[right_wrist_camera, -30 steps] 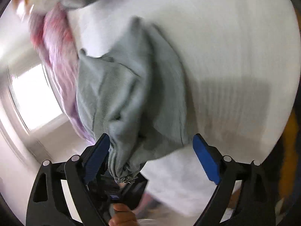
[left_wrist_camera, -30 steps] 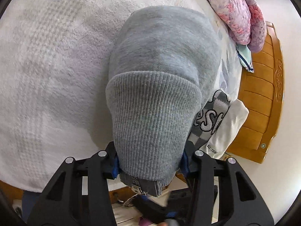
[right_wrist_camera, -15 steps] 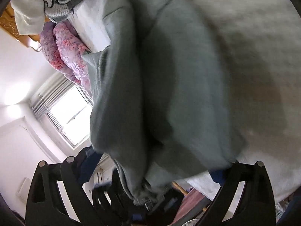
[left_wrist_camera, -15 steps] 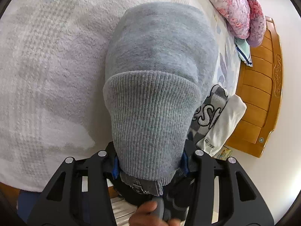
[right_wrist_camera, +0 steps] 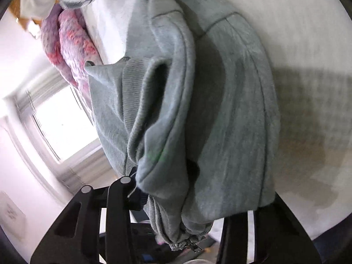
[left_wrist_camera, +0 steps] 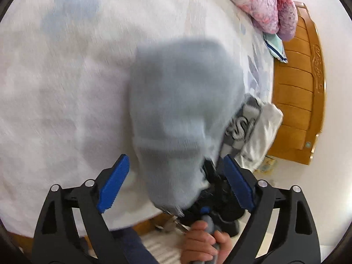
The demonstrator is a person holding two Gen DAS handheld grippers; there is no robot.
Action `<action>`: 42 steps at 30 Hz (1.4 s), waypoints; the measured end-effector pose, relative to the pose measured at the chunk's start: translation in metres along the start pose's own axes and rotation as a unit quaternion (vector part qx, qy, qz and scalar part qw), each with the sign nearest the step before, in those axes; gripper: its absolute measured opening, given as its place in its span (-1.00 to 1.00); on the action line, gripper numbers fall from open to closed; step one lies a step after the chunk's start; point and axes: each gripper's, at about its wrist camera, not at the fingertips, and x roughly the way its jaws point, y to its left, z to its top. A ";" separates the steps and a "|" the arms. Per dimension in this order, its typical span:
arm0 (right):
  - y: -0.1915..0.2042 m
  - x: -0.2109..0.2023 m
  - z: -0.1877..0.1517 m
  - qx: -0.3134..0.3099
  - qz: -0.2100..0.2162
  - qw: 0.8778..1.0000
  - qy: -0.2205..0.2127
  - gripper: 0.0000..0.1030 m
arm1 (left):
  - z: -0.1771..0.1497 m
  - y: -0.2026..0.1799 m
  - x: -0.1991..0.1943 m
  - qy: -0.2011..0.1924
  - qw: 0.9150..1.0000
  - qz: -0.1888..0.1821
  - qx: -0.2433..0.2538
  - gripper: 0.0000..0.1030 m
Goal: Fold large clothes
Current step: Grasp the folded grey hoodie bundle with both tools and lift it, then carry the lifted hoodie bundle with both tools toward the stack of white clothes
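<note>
Grey sweatshirt [left_wrist_camera: 184, 101] draped over the white bed [left_wrist_camera: 66, 88], hem end hanging between the fingers of the left gripper [left_wrist_camera: 176, 182], jaws opening and clear of the cloth. Bunched zipper edge in the right gripper [right_wrist_camera: 193, 215], jaws closing on the folds.

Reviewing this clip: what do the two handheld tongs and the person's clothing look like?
The left tongs have black skeletal arms with triangular cut-outs, silver round rivets at the joints and ribbed blue pads on the fingers. The right tongs share the black frame and silver rivets; their pads are hidden by grey fabric. A hand wraps a grey handle below. Dark blue clothing shows at the bottom edge.
</note>
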 end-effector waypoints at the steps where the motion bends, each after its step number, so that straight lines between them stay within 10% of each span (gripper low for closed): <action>1: 0.007 -0.003 0.002 -0.020 -0.013 1.000 -0.001 -0.31 | 0.009 -0.002 0.000 -0.001 1.000 0.004 0.005 0.69; 12: 0.062 0.000 0.015 -0.108 -0.081 0.991 0.012 -0.35 | 0.052 -0.021 0.060 0.018 0.996 0.059 0.069 0.89; 15: 0.063 0.006 0.005 -0.145 -0.109 0.983 0.022 -0.37 | 0.047 -0.024 0.056 -0.008 0.993 0.081 0.085 0.40; 26: 0.220 0.010 -0.035 -0.424 -0.190 0.885 0.031 -0.46 | 0.012 -0.040 -0.009 -0.105 0.994 -0.014 0.041 0.01; 35: 0.319 -0.104 -0.016 -0.507 -0.084 0.857 -0.022 -0.47 | -0.021 -0.201 -0.050 -0.197 0.964 -0.092 0.153 0.00; 42: 0.344 -0.203 0.071 -0.484 -0.055 0.865 -0.116 -0.46 | -0.039 -0.338 0.035 -0.172 0.944 -0.139 0.243 0.01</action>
